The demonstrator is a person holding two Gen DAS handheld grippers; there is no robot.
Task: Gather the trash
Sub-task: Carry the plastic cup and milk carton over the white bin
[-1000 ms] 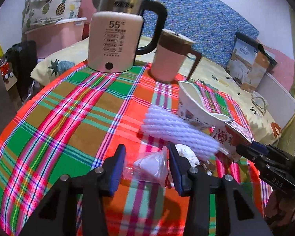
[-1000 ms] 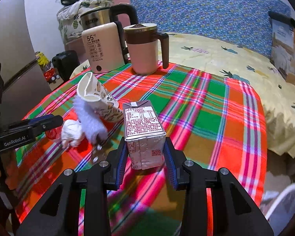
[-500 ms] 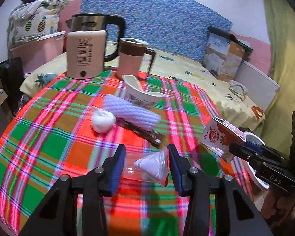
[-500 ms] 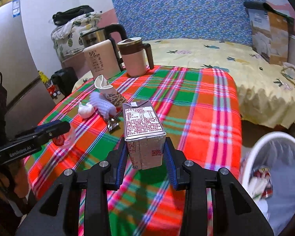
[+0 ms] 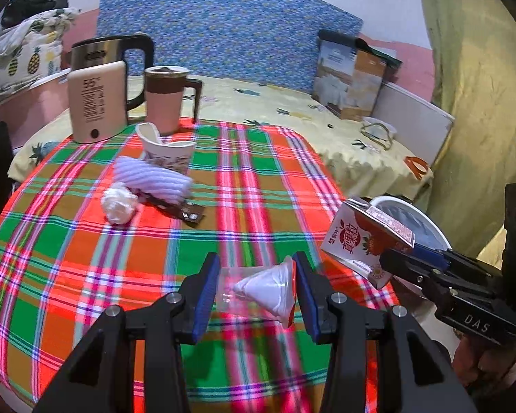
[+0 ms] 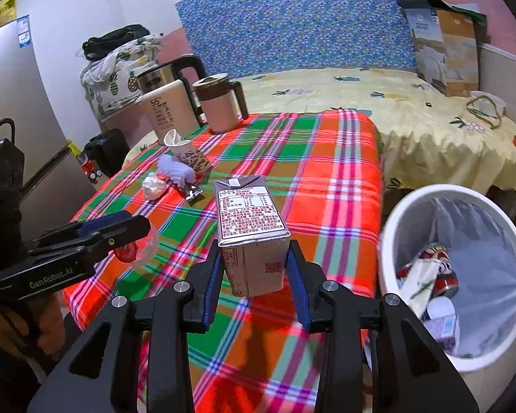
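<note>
1. Between the blue pads of the left gripper point(image 5: 256, 287), left wrist view: a crumpled clear plastic cup point(image 5: 258, 289) with white paper inside, pinched sideways and held above the plaid tablecloth point(image 5: 86, 241), apparently lifted clear for carrying to the bin.
2. Further back on the cloth, uncollected trash in a loose cluster: a crushed paper cup point(image 5: 167, 149), a ribbed foam sleeve point(image 5: 153, 179) leaning against it, a white tissue ball point(image 5: 118, 203) just beside, and a dark wrapper point(image 5: 182, 210), possibly foil, though too blurred to tell.
3. At the right edge, the right gripper point(image 5: 392, 261) clamped on a red-and-white drink carton point(image 5: 357, 241), tilted, with the white bin's rim showing behind it.
4. Behind the trash, a kettle point(image 5: 98, 103) and a pink mug point(image 5: 165, 103), upright at the table's far edge, likely not trash.
5. Right wrist view: the carton point(image 6: 253, 241) squeezed between the pads by its base, upright, over the table's near edge.
6. Low on the right, on the floor beside the table, a white waste bin point(image 6: 412, 203) already holding cans and cartons, close enough for a short swing and drop.
7. At the left, the left gripper with the cup point(image 6: 144, 244) closed in it, trailing farther from the bin.
</note>
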